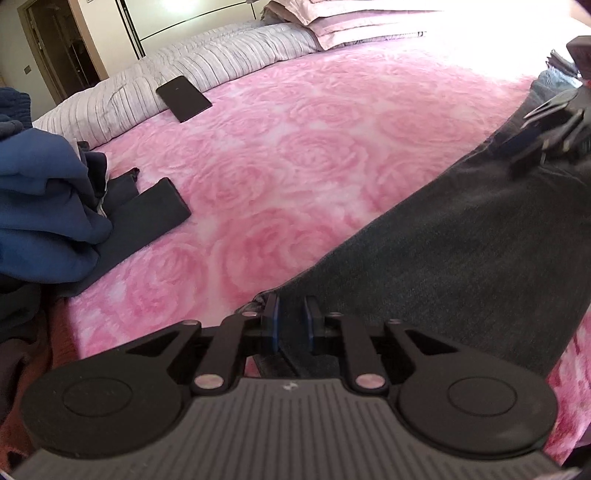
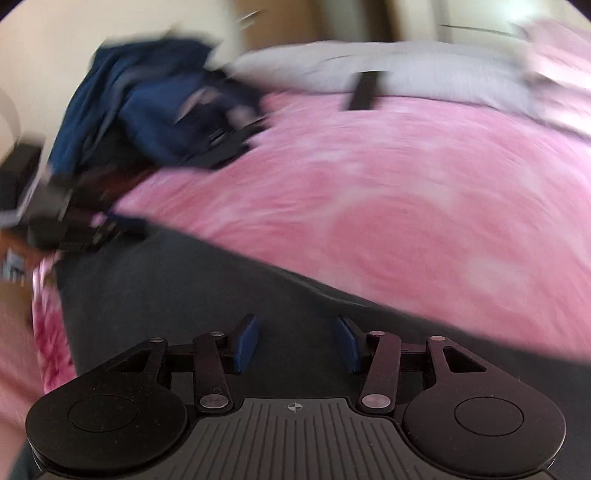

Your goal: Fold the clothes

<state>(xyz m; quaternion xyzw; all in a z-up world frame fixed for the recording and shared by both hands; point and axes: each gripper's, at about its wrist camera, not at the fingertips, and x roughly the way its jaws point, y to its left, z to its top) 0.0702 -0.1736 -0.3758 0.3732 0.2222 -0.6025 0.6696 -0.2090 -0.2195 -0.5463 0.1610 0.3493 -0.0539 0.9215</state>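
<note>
**On the pink bedspread: dark jeans between two tongs**

Between the blue pads of the left tongs (image 1: 291, 325) sits the hem end of a pair of dark grey jeans (image 1: 461, 251); the jaws stand close together with a fold of the cloth pinched in the narrow gap. From there the jeans run flat up and to the right across a pink rose-patterned blanket (image 1: 295, 147).

The right tongs (image 2: 295, 341) hang over the same jeans (image 2: 184, 295) with the jaws about half open and nothing gripped; whether the pads touch the cloth cannot be told. In the left view they appear blurred at the far end of the garment.

Farther out, a heap of blue and dark clothes (image 1: 48, 206) lies at the left edge of the bed. A dark flat phone-like slab (image 1: 183, 98) rests where the blanket meets a grey striped quilt (image 1: 207, 62), and pale pillows (image 1: 351, 26) are stacked beyond it.
</note>
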